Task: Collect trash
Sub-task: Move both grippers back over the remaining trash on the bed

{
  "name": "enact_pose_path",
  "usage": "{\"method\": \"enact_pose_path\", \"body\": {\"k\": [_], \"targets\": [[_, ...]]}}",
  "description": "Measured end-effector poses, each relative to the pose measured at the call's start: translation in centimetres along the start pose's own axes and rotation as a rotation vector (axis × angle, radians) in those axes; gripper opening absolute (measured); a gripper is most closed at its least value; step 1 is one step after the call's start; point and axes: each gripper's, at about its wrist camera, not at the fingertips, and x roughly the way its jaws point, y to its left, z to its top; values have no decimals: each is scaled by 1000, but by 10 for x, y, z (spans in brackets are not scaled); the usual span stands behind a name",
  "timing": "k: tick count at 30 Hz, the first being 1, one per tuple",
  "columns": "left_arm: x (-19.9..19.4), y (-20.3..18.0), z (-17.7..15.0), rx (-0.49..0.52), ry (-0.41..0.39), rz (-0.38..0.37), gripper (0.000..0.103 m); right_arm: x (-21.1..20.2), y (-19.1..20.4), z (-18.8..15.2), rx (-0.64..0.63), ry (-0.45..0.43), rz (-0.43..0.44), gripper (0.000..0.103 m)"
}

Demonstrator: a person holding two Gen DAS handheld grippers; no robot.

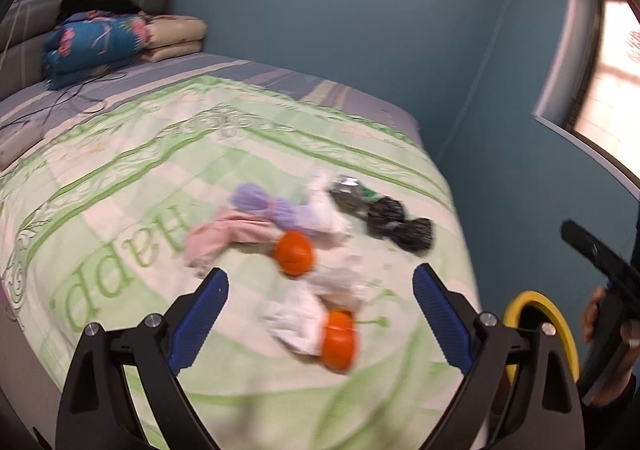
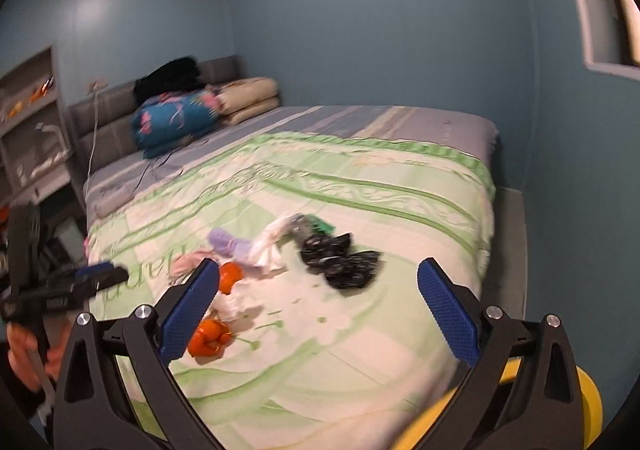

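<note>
Grippers both spread wide, nothing between the pads: left gripper (image 1: 320, 314), right gripper (image 2: 318, 306). Yellow bin rim (image 1: 538, 324) at lower right by the bed edge. Trash pile (image 1: 308, 250) mid-frame on green bedspread (image 1: 120, 177), long axis running lower left to upper right; black wrappers (image 1: 396, 221) at far end

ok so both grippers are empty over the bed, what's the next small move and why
Probably bring the left hand-held gripper, jaws wide open and empty, down onto the nearest orange piece lying loose on the bedspread; the yellow bin waits at the bed's edge.
</note>
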Motion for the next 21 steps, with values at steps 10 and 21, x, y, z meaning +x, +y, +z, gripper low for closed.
{"method": "enact_pose_path", "body": {"k": [10,21], "targets": [[29,79,14,-50,21,91,90,71,64,-18,-114,115,96,95],[71,103,0,-9,116,49,90,126,106,-46,-195,246,135,94]]}}
